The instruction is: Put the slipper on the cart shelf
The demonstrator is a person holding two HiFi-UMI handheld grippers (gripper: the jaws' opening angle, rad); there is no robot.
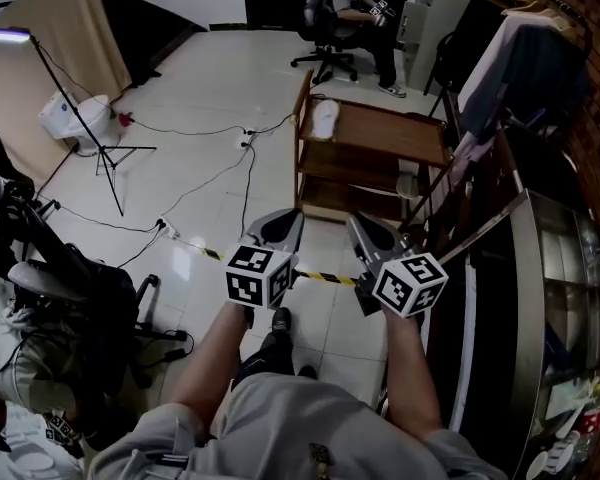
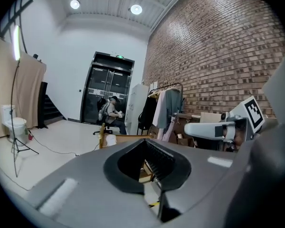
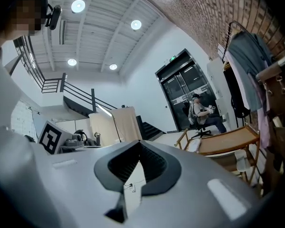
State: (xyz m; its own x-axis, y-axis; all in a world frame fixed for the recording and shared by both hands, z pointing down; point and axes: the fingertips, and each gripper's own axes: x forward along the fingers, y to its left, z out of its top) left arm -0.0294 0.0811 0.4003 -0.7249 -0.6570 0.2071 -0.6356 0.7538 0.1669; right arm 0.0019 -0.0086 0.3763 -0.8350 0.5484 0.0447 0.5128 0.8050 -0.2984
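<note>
Our left gripper point(image 1: 278, 230) has its jaws pressed fully together with nothing between them, and our right gripper point(image 1: 365, 236) looks the same, its jaws meeting at the tips and holding nothing. We hold both side by side at about waist height, apart from each other, each with its marker cube point(image 1: 260, 274) facing up toward us, and both point ahead over the tiled floor point(image 1: 210, 88). Just under them a strip of yellow and black tape point(image 1: 320, 276) runs across the floor. Beyond the tape, well clear of both grippers, stands the wooden cart point(image 1: 390, 128). The white slipper point(image 1: 324, 119) lies on the cart's top shelf, at its left end near the far left corner, touched by neither gripper. On a lower shelf, toward the right edge, sits a second pale thing point(image 1: 410, 184) that we cannot make out. To the right of the cart, clothes point(image 1: 535, 48) hang along a brick wall point(image 2: 218, 51). To the left, thin cables point(image 1: 210, 178) trail over the floor toward a light stand point(image 1: 105, 153). At the far end of the room a person point(image 1: 345, 3) sits in an office chair point(image 1: 325, 58), facing away from the cart.
</note>
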